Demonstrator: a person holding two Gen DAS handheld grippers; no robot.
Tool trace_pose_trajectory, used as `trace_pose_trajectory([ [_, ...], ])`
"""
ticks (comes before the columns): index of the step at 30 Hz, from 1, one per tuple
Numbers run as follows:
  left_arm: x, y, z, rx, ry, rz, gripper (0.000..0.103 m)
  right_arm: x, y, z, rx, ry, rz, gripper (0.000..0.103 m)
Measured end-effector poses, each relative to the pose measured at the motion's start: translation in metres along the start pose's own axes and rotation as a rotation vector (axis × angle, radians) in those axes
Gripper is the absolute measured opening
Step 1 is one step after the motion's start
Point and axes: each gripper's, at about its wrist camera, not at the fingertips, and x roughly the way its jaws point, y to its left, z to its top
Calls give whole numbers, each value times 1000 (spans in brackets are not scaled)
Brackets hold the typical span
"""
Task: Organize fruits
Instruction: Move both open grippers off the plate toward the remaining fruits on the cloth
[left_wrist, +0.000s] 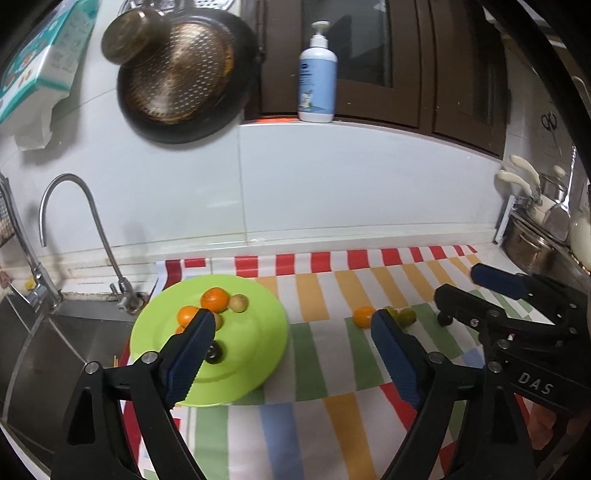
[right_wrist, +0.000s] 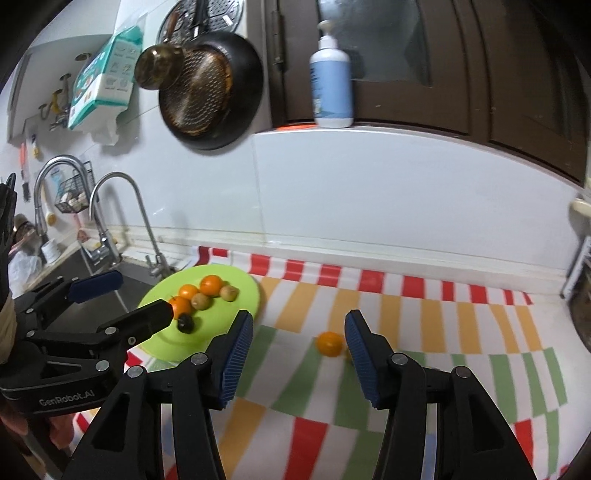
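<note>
A lime green plate (left_wrist: 255, 332) lies on the striped cloth next to the sink and holds several oranges, small yellow-green fruits and one dark fruit (left_wrist: 214, 352). It also shows in the right wrist view (right_wrist: 229, 306). A loose orange (left_wrist: 363, 316) and a green fruit (left_wrist: 405, 316) lie on the cloth to the right of the plate. The orange shows in the right wrist view (right_wrist: 329, 343). My left gripper (left_wrist: 291, 325) is open and empty, above the plate's right edge. My right gripper (right_wrist: 299, 332) is open and empty, just short of the loose orange.
A striped cloth (left_wrist: 332, 369) covers the counter. The sink (left_wrist: 55, 343) and tap (left_wrist: 74, 229) are at the left. A frying pan (left_wrist: 184, 74) hangs on the wall. A soap bottle (left_wrist: 317, 77) stands on the ledge. Pots (left_wrist: 546, 229) stand at the far right.
</note>
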Motion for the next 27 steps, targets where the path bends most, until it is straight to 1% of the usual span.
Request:
trace_pose_trajectory([
  [1, 1, -4, -1, 8, 2, -7, 88, -3, -2, -2, 2, -3, -11, 59],
  [3, 3, -12, -3, 26, 8, -20, 88, -10, -9, -8, 4, -8, -48, 59],
  [7, 6, -25, -7, 54, 4, -44, 88, -19, -23, -18, 29, 3, -90, 59],
  [11, 9, -37, -9, 85, -16, -41, 88, -25, -36, -23, 46, -1, -154, 59],
  [15, 18, -45, -10, 109, -13, -46, 88, -28, -50, -27, 67, -8, -217, 59],
  [20, 34, -53, -11, 142, -3, -56, 88, -23, -63, -29, 92, 2, -255, 59],
  [27, 57, -59, -13, 170, 22, -75, 88, -3, -78, -37, 146, 58, -272, 59],
])
